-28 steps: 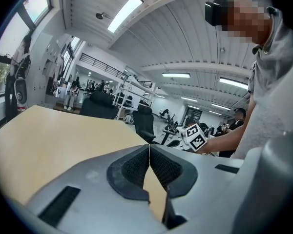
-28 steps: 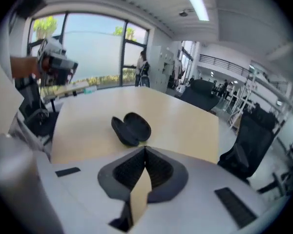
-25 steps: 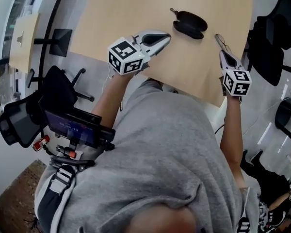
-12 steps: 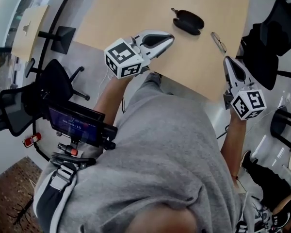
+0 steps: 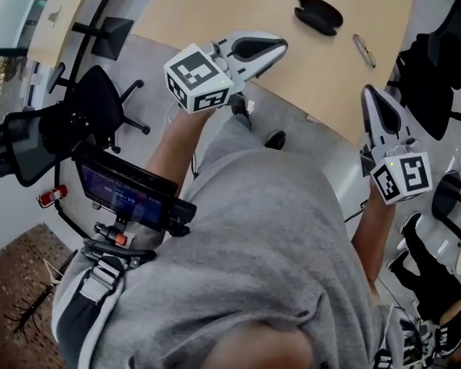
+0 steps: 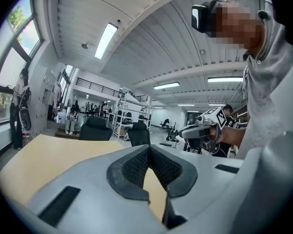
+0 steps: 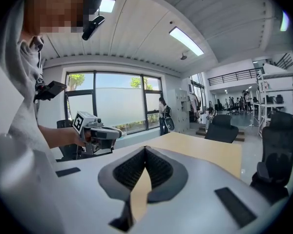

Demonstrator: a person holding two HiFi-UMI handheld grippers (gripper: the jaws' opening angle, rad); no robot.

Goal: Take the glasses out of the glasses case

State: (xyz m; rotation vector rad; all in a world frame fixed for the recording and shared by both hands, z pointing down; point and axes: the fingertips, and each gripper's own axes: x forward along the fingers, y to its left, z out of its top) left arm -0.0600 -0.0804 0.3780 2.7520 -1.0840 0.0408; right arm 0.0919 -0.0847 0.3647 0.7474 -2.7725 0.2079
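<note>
The black glasses case (image 5: 317, 14) lies on the far part of the tan table (image 5: 215, 6). The glasses (image 5: 364, 50) lie folded on the table just right of the case, apart from it. My left gripper (image 5: 283, 47) hovers over the table's near edge, well short of the case, its jaws shut and empty (image 6: 149, 146). My right gripper (image 5: 366, 90) is held off the table's right corner, below the glasses, and is also shut on nothing (image 7: 145, 148). Each gripper view shows the other gripper: the right gripper (image 6: 200, 130) and the left gripper (image 7: 100, 133).
Black office chairs stand left of the table (image 5: 84, 121) and at its right (image 5: 438, 44). A device with a screen (image 5: 127, 198) hangs at the person's waist. Shelving and more chairs (image 6: 132, 130) fill the room beyond; windows (image 7: 112, 106) line one wall.
My right gripper has drawn back from the glasses and off the table's corner, leaving them on the table. My left gripper has also pulled back toward the table's near edge.
</note>
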